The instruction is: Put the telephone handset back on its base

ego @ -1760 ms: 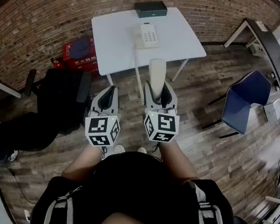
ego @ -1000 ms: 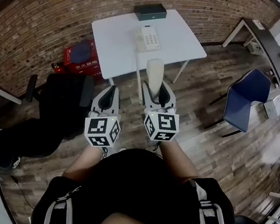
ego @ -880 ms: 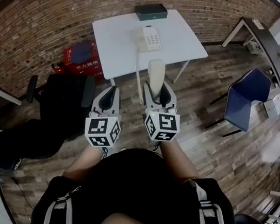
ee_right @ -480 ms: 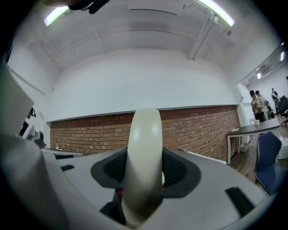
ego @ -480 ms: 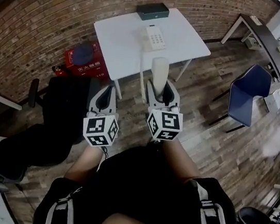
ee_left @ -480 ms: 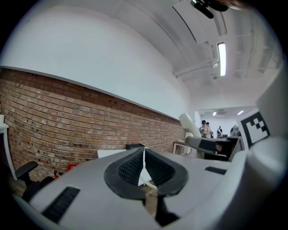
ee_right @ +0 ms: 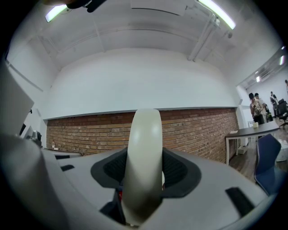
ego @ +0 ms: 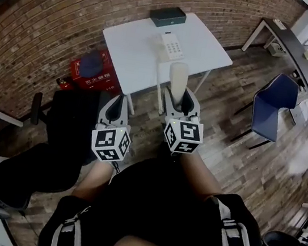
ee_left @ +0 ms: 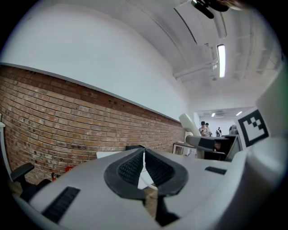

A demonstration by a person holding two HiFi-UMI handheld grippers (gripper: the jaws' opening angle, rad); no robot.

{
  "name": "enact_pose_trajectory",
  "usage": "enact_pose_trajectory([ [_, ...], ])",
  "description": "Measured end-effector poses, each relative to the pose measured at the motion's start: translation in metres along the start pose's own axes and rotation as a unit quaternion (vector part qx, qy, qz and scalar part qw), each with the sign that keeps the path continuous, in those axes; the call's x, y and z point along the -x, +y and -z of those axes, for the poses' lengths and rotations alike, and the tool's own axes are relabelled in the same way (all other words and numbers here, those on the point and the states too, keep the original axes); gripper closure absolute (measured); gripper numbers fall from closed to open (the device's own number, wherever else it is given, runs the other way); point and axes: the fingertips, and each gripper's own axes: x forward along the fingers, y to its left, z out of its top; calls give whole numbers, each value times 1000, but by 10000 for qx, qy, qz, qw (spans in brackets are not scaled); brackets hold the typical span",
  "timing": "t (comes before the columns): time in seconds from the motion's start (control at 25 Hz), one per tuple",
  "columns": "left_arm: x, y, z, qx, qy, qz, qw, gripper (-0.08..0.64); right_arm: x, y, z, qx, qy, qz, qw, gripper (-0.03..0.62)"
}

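A cream telephone handset (ego: 178, 78) (ee_right: 143, 152) stands up between the jaws of my right gripper (ego: 181, 101), which is shut on it. A cord (ego: 159, 86) runs from it up to the white telephone base (ego: 170, 46), which lies on the white table (ego: 135, 54) some way ahead of both grippers. My left gripper (ego: 115, 108) is held beside the right one, over the floor short of the table, its black pads (ee_left: 155, 168) pressed together on nothing.
A dark flat box (ego: 167, 16) lies at the table's far edge by the brick wall. A red crate (ego: 93, 69) sits under the table's left side, a black office chair (ego: 68, 118) at left, a blue chair (ego: 272, 106) at right.
The view has drawn closer to the table. Both grippers have advanced toward it, the right one still carrying the handset.
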Motion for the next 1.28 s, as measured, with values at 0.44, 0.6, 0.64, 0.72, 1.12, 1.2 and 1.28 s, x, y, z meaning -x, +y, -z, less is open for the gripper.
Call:
enact_pose_trajectory([
  [0.44,-77,-5,1,-56,112,167,9998,548,-61,-33,-1,27,25,-110,9999,389],
  [0.6,-119,-10,1,-83,144,191,9997,548,-91,-60,-1,-29,42,-189,9998,388],
  [0.64,-131,-10,2,-82,164,185,9997,548,-99,-66,-2,-30,34,-218,9998,388],
  [0.72,-156,-8,1,-73,222,151,9996,548,-120,-77,-3,-25,29,-284,9996,388],
  [1.12,-270,-13,-14,-116,407,-34,9991,548,-221,-138,1,-197,280,-606,9976,388],
  [1.2,-288,-14,-15,-102,461,-105,9988,548,-238,-150,2,-208,347,-697,9967,388],
  [1.28,-306,-17,-17,-104,501,-189,9985,548,-257,-164,5,-239,463,-772,9957,388],
])
